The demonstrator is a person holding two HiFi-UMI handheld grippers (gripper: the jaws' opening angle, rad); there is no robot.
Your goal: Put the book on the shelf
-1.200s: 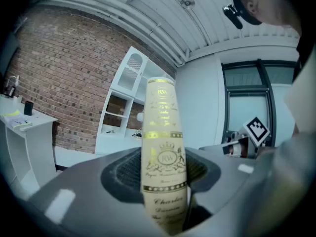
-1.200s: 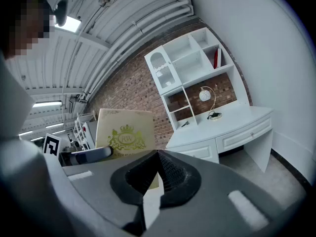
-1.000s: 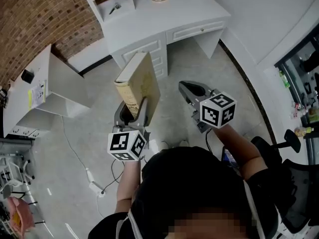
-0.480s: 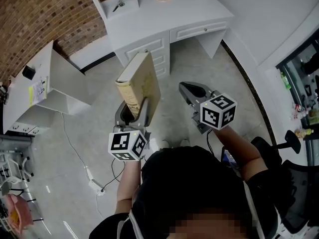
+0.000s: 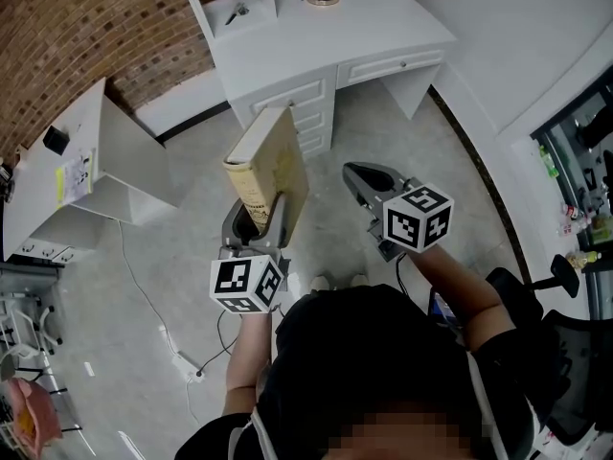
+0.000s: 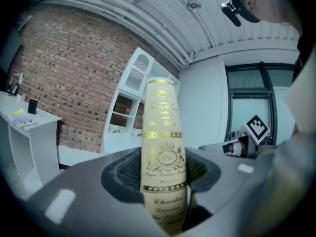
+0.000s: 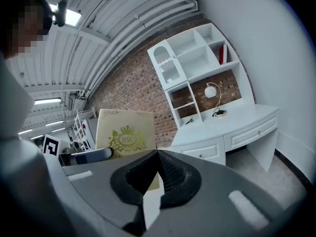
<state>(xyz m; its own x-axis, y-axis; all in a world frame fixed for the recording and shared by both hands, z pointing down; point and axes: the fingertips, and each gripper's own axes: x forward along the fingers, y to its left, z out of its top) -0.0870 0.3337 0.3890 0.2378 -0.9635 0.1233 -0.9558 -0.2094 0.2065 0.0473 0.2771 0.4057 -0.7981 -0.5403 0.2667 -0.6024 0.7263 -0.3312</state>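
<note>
A cream hardback book [image 5: 270,164] with gold print stands upright over the grey floor, spine toward me. My left gripper [image 5: 257,220] is shut on its lower end. In the left gripper view the spine [image 6: 163,147] fills the gap between the jaws of the left gripper [image 6: 163,174]. My right gripper [image 5: 370,174] hangs to the right of the book, shut and holding nothing. In the right gripper view the right gripper [image 7: 158,158] has its pads meeting, with the book's cover [image 7: 126,132] to the left. The white shelf unit [image 7: 197,65] rises from the back of the white desk [image 5: 326,32] ahead.
A lamp [image 7: 212,90] and small items sit on the desk, and a red book [image 7: 223,53] stands in an upper shelf bay. A white side table [image 5: 86,166] stands left by the brick wall [image 5: 86,27]. A cable [image 5: 153,305] trails on the floor. An office chair [image 5: 565,353] is at right.
The desk and shelf have slid lower in the head view as the person moves closer. Both grippers and the book keep the same pose relative to each other.
</note>
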